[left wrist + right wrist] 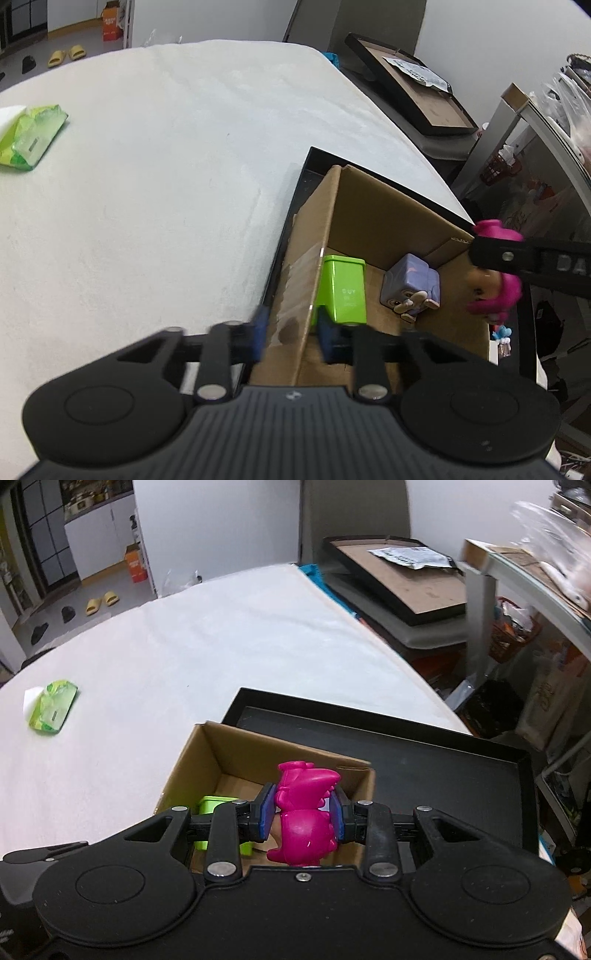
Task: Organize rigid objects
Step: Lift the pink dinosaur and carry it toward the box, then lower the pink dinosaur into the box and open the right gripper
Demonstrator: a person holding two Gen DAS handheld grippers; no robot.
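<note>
The right claw (302, 818), closed on a pink toy (304, 812), hangs directly above the open cardboard box (207, 760), whose near wall the left claw (291, 332) pinches

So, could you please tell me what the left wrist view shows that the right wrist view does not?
Only the left wrist view shows the purple cube-shaped toy inside the box, and the left gripper straddling the box's wall. Only the right wrist view shows the right gripper shut on the toy from behind. Both show the brown cardboard box, green rectangular tin, pink-haired toy figure and black tray.
</note>
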